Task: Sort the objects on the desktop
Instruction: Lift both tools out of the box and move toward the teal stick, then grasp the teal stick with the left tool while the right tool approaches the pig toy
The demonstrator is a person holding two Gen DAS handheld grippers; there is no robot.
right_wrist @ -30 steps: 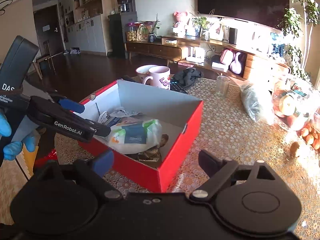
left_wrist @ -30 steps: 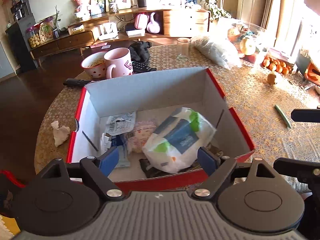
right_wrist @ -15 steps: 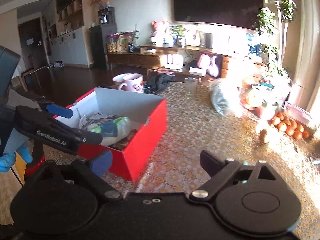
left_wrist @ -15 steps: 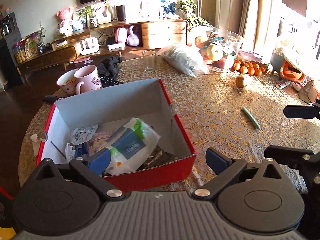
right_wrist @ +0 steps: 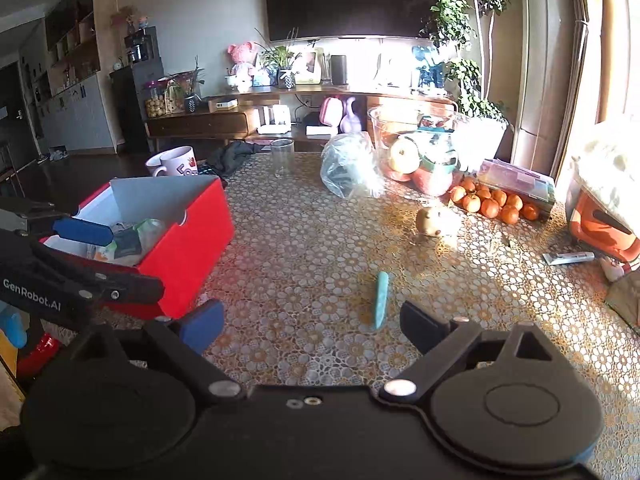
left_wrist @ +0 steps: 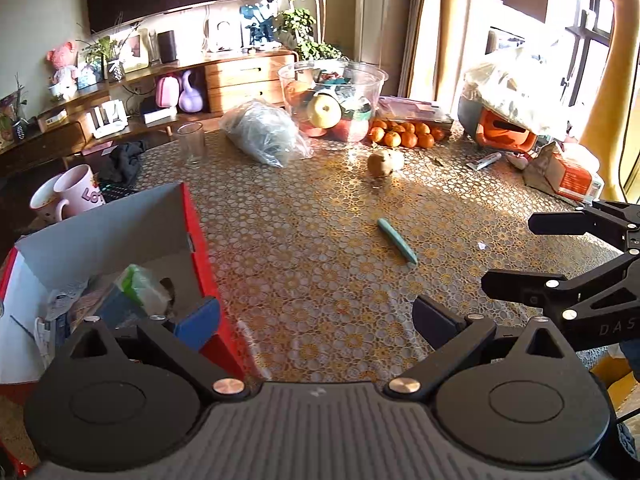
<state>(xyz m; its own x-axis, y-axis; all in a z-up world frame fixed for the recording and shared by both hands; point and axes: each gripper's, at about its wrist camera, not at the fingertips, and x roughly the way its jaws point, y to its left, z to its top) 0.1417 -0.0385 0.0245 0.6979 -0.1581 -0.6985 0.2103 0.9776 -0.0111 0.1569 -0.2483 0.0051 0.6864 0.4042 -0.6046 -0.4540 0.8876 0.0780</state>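
Teal stick [right_wrist: 380,300] lies ahead between my right fingers [right_wrist: 310,326], long axis pointing away; both grippers open, empty, right nearer.

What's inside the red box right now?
The red box holds a white packet with green and dark blue print lying on papers and wrappers. The box walls and that packet hide whatever lies deeper.

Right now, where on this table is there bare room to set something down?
Free: the tablecloth between the red box and the teal stick. Crowded: the far side, with glass, plastic bag, fruit bowl, tangerines.
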